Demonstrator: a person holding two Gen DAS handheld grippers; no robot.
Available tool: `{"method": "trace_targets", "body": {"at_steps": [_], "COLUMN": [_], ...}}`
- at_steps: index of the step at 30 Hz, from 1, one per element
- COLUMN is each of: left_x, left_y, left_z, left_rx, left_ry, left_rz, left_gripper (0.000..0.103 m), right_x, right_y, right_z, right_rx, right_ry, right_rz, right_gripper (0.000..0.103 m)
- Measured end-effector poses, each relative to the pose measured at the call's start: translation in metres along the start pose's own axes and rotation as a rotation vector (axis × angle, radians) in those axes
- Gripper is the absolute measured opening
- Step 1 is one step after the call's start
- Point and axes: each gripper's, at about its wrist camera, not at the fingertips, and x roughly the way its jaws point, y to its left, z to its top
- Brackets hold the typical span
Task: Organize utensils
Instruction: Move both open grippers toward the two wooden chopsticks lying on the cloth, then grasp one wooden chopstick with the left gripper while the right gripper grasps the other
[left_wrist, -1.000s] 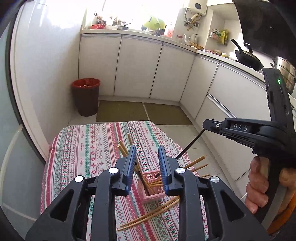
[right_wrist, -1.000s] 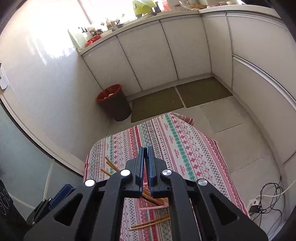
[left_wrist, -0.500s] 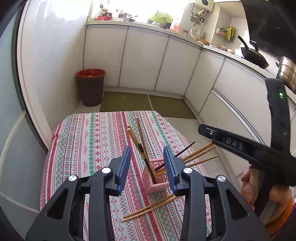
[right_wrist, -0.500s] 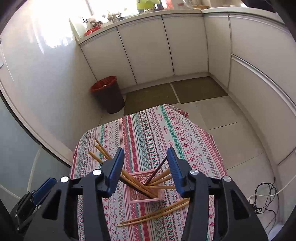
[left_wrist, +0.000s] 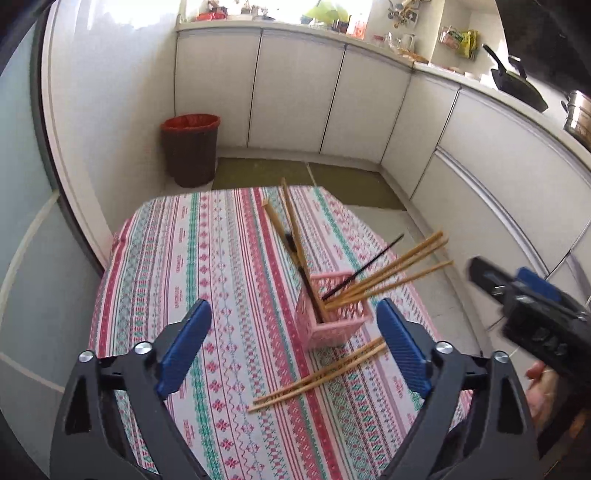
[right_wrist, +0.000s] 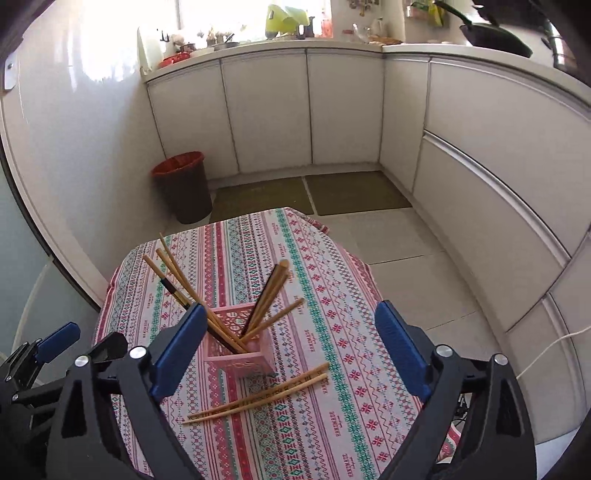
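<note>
A pink lattice holder (left_wrist: 334, 317) stands on the striped tablecloth (left_wrist: 207, 280) with several wooden chopsticks and a black one leaning out of it; it also shows in the right wrist view (right_wrist: 242, 350). A pair of wooden chopsticks (left_wrist: 317, 374) lies flat on the cloth just in front of the holder, also seen in the right wrist view (right_wrist: 258, 397). My left gripper (left_wrist: 293, 347) is wide open and empty, above and behind the holder. My right gripper (right_wrist: 288, 350) is wide open and empty, above the holder and the loose pair.
A brown bin with a red liner (left_wrist: 190, 147) stands on the floor beyond the table. White cabinets (left_wrist: 295, 96) line the far wall and right side. The other gripper shows at the right edge of the left wrist view (left_wrist: 532, 314). A white cable (right_wrist: 554, 347) lies on the floor.
Both grippers opened from narrow or shut to wide open and drew back from the holder. The black chopstick that the right gripper held now stands in the holder.
</note>
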Motion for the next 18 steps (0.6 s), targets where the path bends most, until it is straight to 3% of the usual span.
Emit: {"method": "trace_targets", "body": {"at_steps": [2,4,9,12,18], "left_x": [0.012,0.029,0.08,0.108,0.141], "left_y": [0.0,-0.002,-0.011,-0.011,-0.023], "left_z": [-0.014,-0.032,-0.072,-0.081,-0.086], "left_rx": [0.013,0.027,0.072,0.081,0.135], "left_ry": [0.053,0.116,0.212,0.251,0.266], "left_rz": [0.004,0.01,0.033,0.024,-0.01], "left_gripper": [0.091,0.091,0.089,0.078,0.058], "right_x": [-0.003,0.005,0.049,0.065,0.085], "right_y": [-0.023,-0.049,-0.103,-0.12,-0.127], "right_z": [-0.018,-0.037,-0.085,-0.108,-0.124], "right_rx": [0.041,0.099,0.283,0.36,0.386], "right_ry": [-0.018,0.018,0.273,0.365,0.408], "right_rz": [-0.058,-0.097,-0.112,-0.094,-0.109], "right_gripper": [0.096,0.096,0.096,0.096,0.096]}}
